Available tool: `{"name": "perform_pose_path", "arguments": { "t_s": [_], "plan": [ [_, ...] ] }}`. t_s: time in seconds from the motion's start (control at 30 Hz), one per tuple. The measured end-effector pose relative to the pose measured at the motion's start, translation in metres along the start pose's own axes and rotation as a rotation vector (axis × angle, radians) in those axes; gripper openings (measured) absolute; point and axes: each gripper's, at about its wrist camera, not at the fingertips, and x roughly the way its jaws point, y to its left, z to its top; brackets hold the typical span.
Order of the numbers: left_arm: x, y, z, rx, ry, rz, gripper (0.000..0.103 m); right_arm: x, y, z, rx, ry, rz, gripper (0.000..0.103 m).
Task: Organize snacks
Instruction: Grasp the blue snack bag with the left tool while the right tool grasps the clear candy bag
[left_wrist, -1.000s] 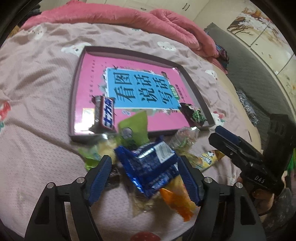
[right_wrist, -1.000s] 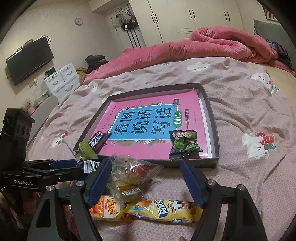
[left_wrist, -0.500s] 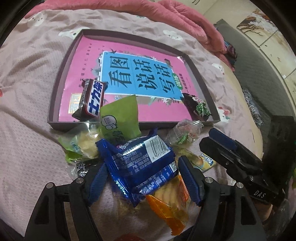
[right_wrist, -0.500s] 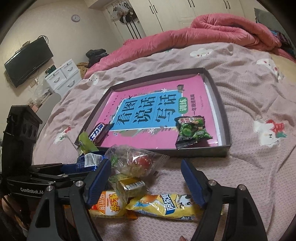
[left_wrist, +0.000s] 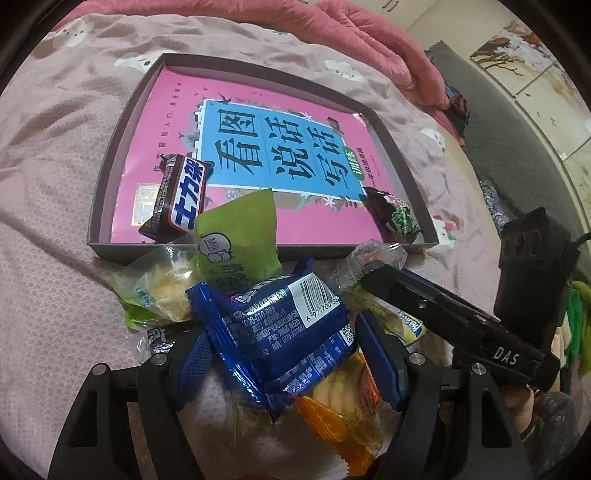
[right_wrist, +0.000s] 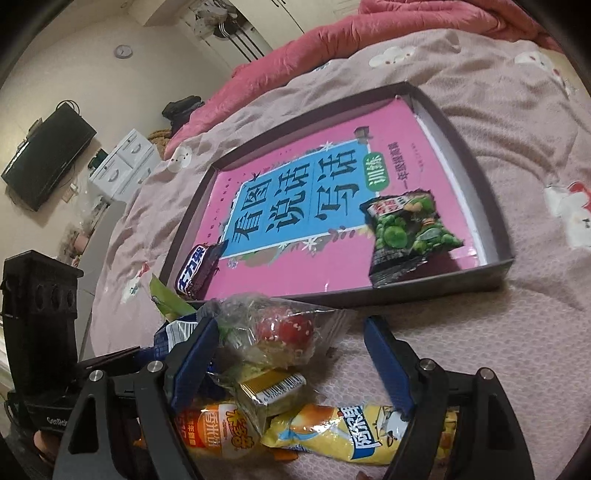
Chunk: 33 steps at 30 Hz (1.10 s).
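Observation:
A pile of snack packets lies on the bed in front of a shallow dark tray (left_wrist: 110, 162) (right_wrist: 476, 162) lined with a pink book. In the tray are a chocolate bar (left_wrist: 177, 199) (right_wrist: 194, 269) and a green pea packet (left_wrist: 397, 218) (right_wrist: 406, 229). My left gripper (left_wrist: 284, 365) is open, its fingers on either side of a blue packet (left_wrist: 284, 325) atop the pile. My right gripper (right_wrist: 291, 365) is open around a clear packet with a red sweet (right_wrist: 280, 328). Each gripper shows in the other's view.
The pile also holds a green packet (left_wrist: 240, 236), a clear cracker packet (left_wrist: 162, 291), an orange packet (right_wrist: 214, 428), a yellow packet (right_wrist: 354, 432) and a small gold one (right_wrist: 273, 391). A pink quilt (left_wrist: 351, 33) lies behind the tray. A dresser (right_wrist: 122, 166) stands far left.
Both grippers have moved forward and lower into the snack pile. The left fingers now straddle the blue packet and the right fingers straddle the clear packet. The jaws stay open.

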Motion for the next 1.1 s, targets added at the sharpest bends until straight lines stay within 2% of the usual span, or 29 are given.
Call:
{"name": "perform_pose_path", "arguments": {
  "t_s": [0.03, 0.1, 0.13, 0.23, 0.3, 0.33, 0.5, 0.63, 0.77, 1.1],
  "plan": [
    [0.0, 0.0, 0.0, 0.0, -0.001, 0.0, 0.076, 0.002, 0.001, 0.0, -0.01, 0.005, -0.005, 0.08],
    [-0.001, 0.0, 0.0, 0.001, -0.003, 0.002, 0.075, 0.003, 0.003, 0.0, -0.027, 0.005, -0.011, 0.073],
    [-0.001, 0.0, 0.0, 0.001, -0.002, 0.003, 0.075, 0.004, 0.004, 0.0, -0.032, 0.012, 0.008, 0.064],
    [0.0, -0.002, 0.0, 0.001, -0.003, 0.012, 0.075, 0.004, 0.011, -0.002, -0.073, 0.007, -0.016, 0.061],
    [0.002, -0.003, 0.001, 0.002, -0.002, 0.014, 0.071, 0.001, 0.014, -0.002, -0.091, -0.006, -0.019, 0.051],
    [0.003, -0.004, 0.001, 0.006, 0.003, 0.019, 0.068, -0.001, 0.015, -0.002, -0.092, -0.01, -0.018, 0.05],
    [0.01, -0.006, 0.001, 0.01, 0.027, 0.015, 0.046, -0.013, 0.015, -0.002, -0.101, -0.049, -0.02, 0.049],
    [0.013, -0.009, 0.001, 0.021, 0.032, 0.011, 0.041, -0.023, 0.013, -0.001, -0.084, -0.078, -0.016, 0.049],
    [0.015, -0.011, 0.005, 0.028, 0.026, -0.008, 0.031, -0.028, 0.01, 0.001, -0.069, -0.101, -0.014, 0.049],
    [0.011, -0.013, 0.011, 0.037, -0.014, -0.043, 0.024, -0.037, 0.008, 0.003, -0.055, -0.14, -0.007, 0.049]
  ]
}}
